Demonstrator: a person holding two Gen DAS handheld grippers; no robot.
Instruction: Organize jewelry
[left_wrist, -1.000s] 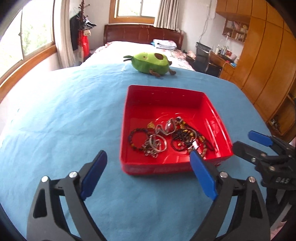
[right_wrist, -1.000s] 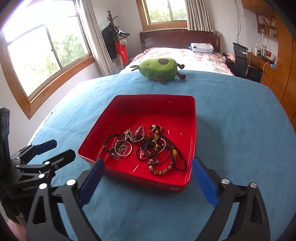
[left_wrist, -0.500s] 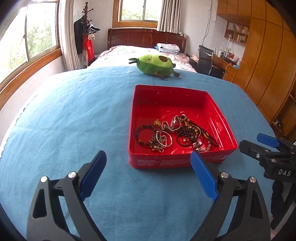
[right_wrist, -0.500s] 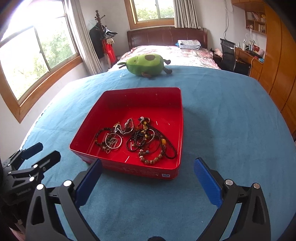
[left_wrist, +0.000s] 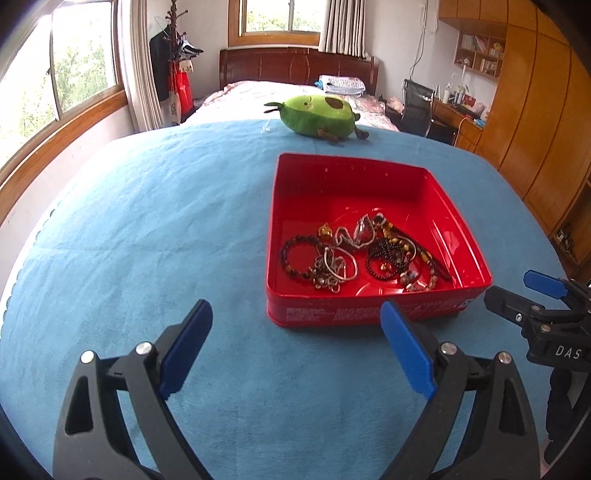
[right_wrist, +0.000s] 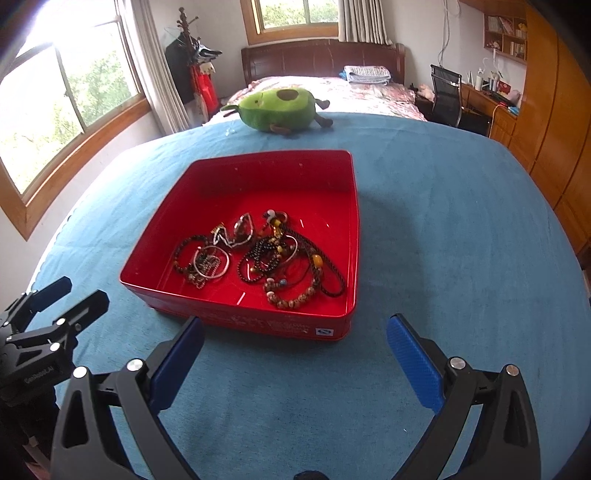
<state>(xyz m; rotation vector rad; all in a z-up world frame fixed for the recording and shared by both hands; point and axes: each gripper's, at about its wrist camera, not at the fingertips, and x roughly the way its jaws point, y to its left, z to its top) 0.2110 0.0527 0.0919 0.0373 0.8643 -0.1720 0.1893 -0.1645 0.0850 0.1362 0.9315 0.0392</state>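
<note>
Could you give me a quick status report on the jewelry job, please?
Left gripper and right gripper both open, empty, short of the red tin. Jewelry tangled inside. Nothing in the way.

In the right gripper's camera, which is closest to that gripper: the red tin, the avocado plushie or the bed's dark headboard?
From the right gripper:
1. Square red metal tin, straight ahead on the blue cloth.
2. Green avocado plush toy, beyond the tin at the cloth's far edge.
3. Dark wooden headboard, against the back wall.
</note>
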